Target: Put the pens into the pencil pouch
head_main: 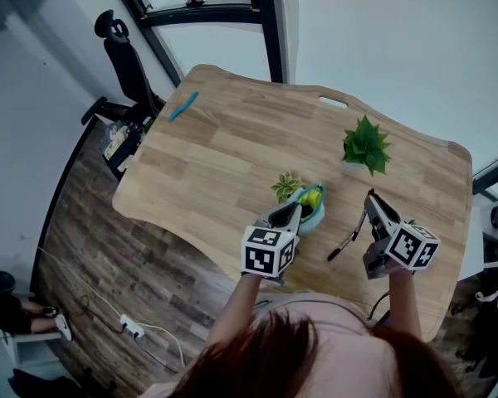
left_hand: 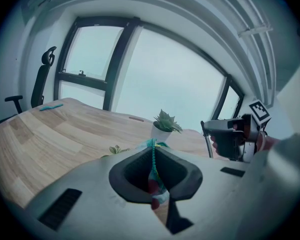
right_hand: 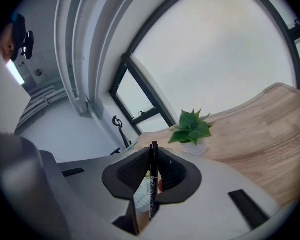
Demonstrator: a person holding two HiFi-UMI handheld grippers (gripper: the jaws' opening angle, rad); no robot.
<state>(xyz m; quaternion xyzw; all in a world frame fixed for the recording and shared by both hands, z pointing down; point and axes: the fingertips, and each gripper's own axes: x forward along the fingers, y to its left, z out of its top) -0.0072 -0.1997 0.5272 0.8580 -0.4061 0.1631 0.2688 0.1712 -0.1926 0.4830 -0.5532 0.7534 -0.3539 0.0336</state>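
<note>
My left gripper (head_main: pixel 296 211) is shut on the edge of the teal pencil pouch (head_main: pixel 313 205), which it holds just above the table with something yellow showing in its mouth. In the left gripper view the pouch's zipper edge (left_hand: pixel 153 171) is pinched between the jaws (left_hand: pixel 152 147). To the right, my right gripper (head_main: pixel 369 196) is shut on a black pen (head_main: pixel 347 241) that slants down towards the table's near edge. The right gripper view has the pen (right_hand: pixel 152 181) standing upright between the pads. A teal pen (head_main: pixel 183 106) lies at the table's far left corner.
Just behind the pouch stands a small succulent (head_main: pixel 286 186), with a larger green potted plant (head_main: pixel 366 146) further right. The wooden table (head_main: pixel 224 156) has a cut-out handle (head_main: pixel 333 102) at its far edge. A black office chair (head_main: pixel 129 60) stands beyond the far left corner.
</note>
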